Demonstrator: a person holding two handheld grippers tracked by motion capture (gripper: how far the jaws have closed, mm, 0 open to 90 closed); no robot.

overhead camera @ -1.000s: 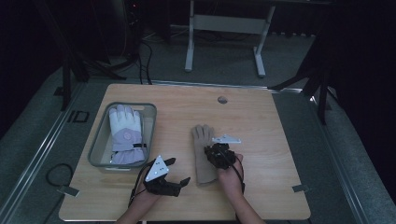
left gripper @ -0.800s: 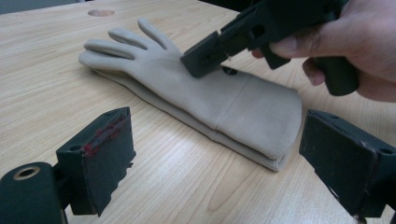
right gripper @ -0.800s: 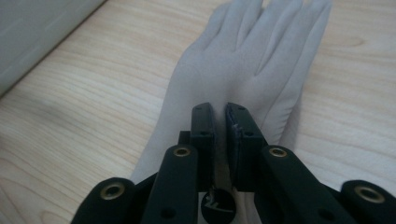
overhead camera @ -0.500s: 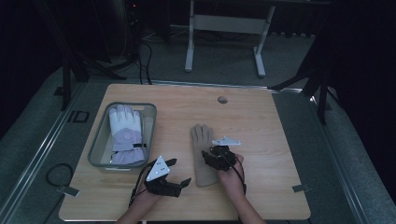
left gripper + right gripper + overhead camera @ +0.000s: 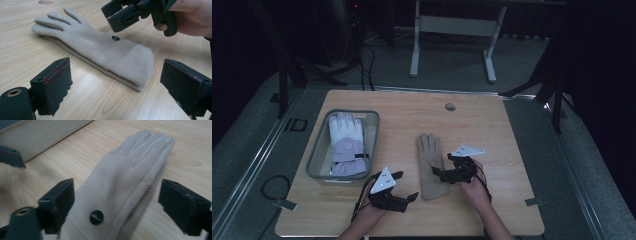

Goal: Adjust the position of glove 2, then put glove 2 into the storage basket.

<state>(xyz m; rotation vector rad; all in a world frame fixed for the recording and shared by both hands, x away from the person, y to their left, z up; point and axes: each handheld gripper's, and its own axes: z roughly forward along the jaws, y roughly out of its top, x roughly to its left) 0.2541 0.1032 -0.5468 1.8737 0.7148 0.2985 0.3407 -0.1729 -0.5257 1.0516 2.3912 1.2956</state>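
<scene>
A beige glove (image 5: 430, 162) lies flat mid-table, fingers pointing away from me, with a small dark button (image 5: 96, 217) near its cuff. My right gripper (image 5: 443, 168) hovers over the cuff end. Its jaws have just been opening and now stand wide, the glove (image 5: 125, 177) lying between and below them with no pad pressing on it. My left gripper (image 5: 406, 186) rests near the front edge, left of the cuff, open and empty. In the left gripper view it faces the glove's cuff (image 5: 135, 67), with the right gripper (image 5: 130, 12) above the glove.
A grey bin (image 5: 318, 150) at the left holds a white and lilac ski glove (image 5: 346, 142); its pale wall (image 5: 37, 135) is close to the beige glove. A round hole (image 5: 450, 106) sits near the table's far edge. Bare wood lies to the right.
The right gripper's jaws have spread apart over the beige glove, and that hand has shifted slightly to the right. The left gripper and the glove have stayed put.
</scene>
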